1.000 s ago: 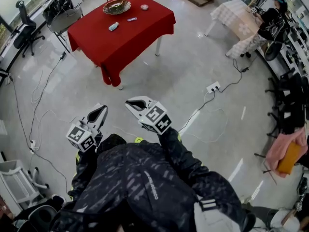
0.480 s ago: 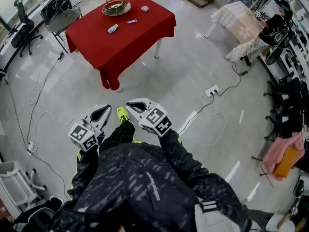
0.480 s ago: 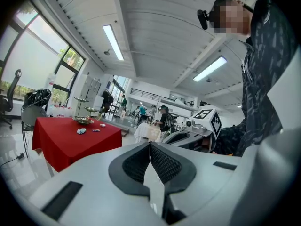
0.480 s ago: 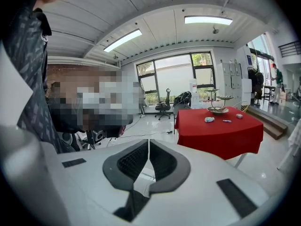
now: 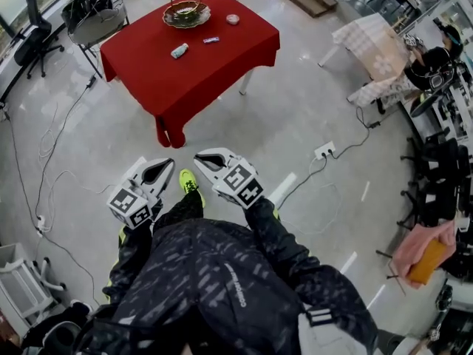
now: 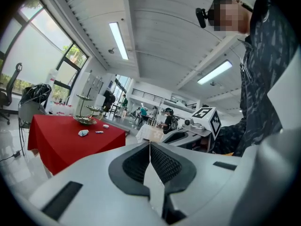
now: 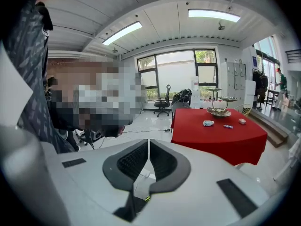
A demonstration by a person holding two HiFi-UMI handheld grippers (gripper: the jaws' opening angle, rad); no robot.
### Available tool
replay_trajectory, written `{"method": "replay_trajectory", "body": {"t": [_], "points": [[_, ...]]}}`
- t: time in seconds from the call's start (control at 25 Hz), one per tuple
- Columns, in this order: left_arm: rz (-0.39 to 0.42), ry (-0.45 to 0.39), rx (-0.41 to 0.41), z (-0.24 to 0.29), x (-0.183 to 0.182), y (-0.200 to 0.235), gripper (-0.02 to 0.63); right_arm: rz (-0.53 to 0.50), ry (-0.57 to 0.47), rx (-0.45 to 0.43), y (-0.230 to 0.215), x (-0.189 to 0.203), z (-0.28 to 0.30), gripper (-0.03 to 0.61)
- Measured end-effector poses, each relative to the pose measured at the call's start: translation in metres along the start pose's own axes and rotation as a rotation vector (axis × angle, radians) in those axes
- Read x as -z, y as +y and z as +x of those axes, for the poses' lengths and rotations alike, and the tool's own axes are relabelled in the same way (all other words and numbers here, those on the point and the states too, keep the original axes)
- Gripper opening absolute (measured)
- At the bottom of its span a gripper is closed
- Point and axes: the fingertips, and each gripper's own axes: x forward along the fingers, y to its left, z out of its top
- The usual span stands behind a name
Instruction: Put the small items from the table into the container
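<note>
Three small items on red table (image 5: 188, 72) in head view: white wrapped piece (image 5: 179, 51), thin bluish piece (image 5: 211, 40), round pale piece (image 5: 233, 19), all near tiered dish stand (image 5: 185, 12) at table's far end. Left gripper (image 5: 166, 163) and right gripper (image 5: 199, 156) side by side over floor, well apart from table.

Left gripper view: jaws pressed together, nothing between. Table (image 6: 61, 142) ahead on left, items on top beside stand (image 6: 85, 120).

Right gripper view: jaws pressed together, nothing between. Table (image 7: 216, 138) ahead on right, same three pieces on top in front of stand (image 7: 218, 111).
</note>
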Motion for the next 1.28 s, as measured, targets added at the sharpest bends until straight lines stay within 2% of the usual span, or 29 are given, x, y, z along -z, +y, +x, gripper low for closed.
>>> {"method": "replay_trajectory", "body": {"t": [0.32,0.76,1.28], "points": [[-0.011,-0.006,0.004,0.03,-0.028,0.072,0.012,-0.022,0.023,0.004,-0.061,-0.037,0.051,0.021],[-0.011,0.002,0.029,0.085,-0.068,0.172,0.012,-0.102,0.075,-0.008,-0.147,-0.085,0.121,0.021],[-0.011,0.004,0.034,0.117,-0.08,0.214,0.012,-0.172,0.09,0.014,-0.208,-0.11,0.147,0.021]]}}
